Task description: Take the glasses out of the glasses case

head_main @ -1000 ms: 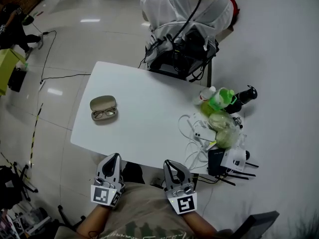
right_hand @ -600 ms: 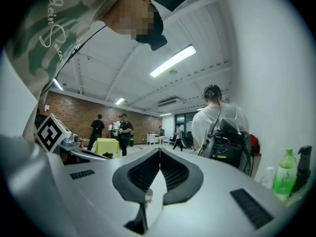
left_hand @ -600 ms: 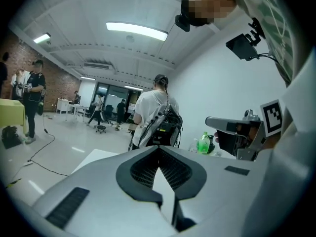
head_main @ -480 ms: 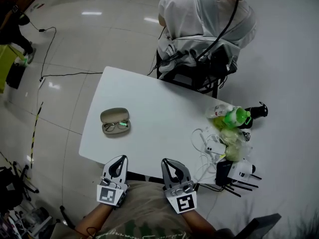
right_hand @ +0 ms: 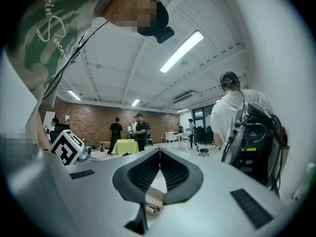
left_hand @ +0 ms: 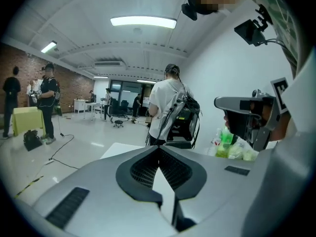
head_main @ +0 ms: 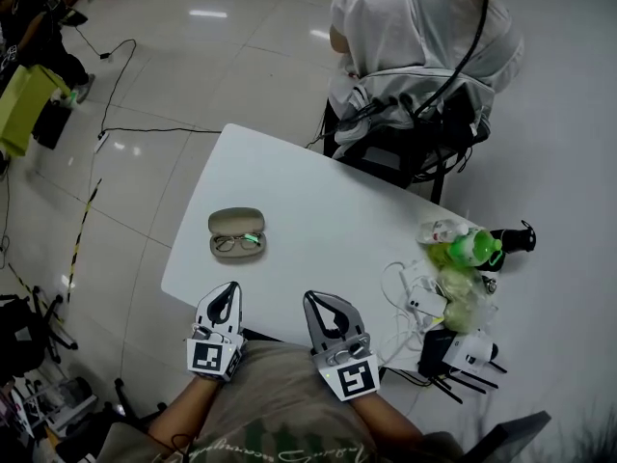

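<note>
A beige glasses case (head_main: 237, 233) lies open on the left part of the white table (head_main: 318, 230), and a pair of thin-framed glasses (head_main: 239, 244) rests in its near half. Both grippers hover at the table's near edge, well short of the case. My left gripper (head_main: 226, 295) is shut with nothing in it. My right gripper (head_main: 319, 304) is shut too, also holding nothing. In the right gripper view the case with the glasses (right_hand: 149, 207) peeks through the gap below the closed jaws. Only bare table shows past the jaws in the left gripper view.
At the table's right end sit a green bottle (head_main: 474, 249), clear bags (head_main: 461, 295), white cables (head_main: 410, 285) and dark devices (head_main: 453, 350). A person in a white shirt (head_main: 415, 27) sits on a chair at the far side. Cables trail on the floor at left.
The head view has shifted, so the table and case now sit further right and lower in frame. Both grippers stay shut at the near edge, the left one slightly closer to the case.
</note>
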### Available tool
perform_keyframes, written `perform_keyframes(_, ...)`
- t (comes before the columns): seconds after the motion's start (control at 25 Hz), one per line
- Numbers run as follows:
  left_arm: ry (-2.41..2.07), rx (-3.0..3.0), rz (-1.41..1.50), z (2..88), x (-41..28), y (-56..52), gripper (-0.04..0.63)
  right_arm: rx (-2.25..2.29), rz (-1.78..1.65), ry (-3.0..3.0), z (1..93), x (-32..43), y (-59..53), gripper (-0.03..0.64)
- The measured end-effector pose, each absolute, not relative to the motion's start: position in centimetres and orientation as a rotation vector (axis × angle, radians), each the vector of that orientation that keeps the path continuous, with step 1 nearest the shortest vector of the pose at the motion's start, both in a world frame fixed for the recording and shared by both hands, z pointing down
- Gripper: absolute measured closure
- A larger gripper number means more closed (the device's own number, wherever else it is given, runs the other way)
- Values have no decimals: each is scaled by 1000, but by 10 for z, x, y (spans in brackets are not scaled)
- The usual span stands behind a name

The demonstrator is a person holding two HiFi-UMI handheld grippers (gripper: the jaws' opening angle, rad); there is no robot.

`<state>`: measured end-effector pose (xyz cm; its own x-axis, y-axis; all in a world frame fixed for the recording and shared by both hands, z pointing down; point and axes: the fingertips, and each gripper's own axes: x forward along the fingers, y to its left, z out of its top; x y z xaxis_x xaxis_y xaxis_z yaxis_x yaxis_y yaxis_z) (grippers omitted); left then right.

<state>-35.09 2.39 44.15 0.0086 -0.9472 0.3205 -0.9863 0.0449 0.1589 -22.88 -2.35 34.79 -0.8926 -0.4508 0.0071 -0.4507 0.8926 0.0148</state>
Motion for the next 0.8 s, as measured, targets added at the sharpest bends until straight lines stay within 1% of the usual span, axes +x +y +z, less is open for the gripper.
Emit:
perform_keyframes(0.08,-2000,1938,209,450,-358,19,588,683,11,-3053,352,-238,-24,604)
perform_keyframes(0.24,-1930,1981,394,484,-371,8,588,630,37,-3054,356,-251,-23,604)
perform_keyframes(0.4,-1738,1936,777,550,-385,5,588,583,141,-3023,369,-263,-21,604)
perform_keyframes(0.48,-1656,1940,913,573,-390,0,588,567,170,-3005,375,-266,-18,604)
perform_keyframes(0.68,-1425,2050,1185,607,-399,-16,588,518,172,-2989,382,-274,-14,604)
perform_keyframes(0.8,-1384,2104,1381,618,-409,-32,588,530,220,-2965,389,-277,-13,604)
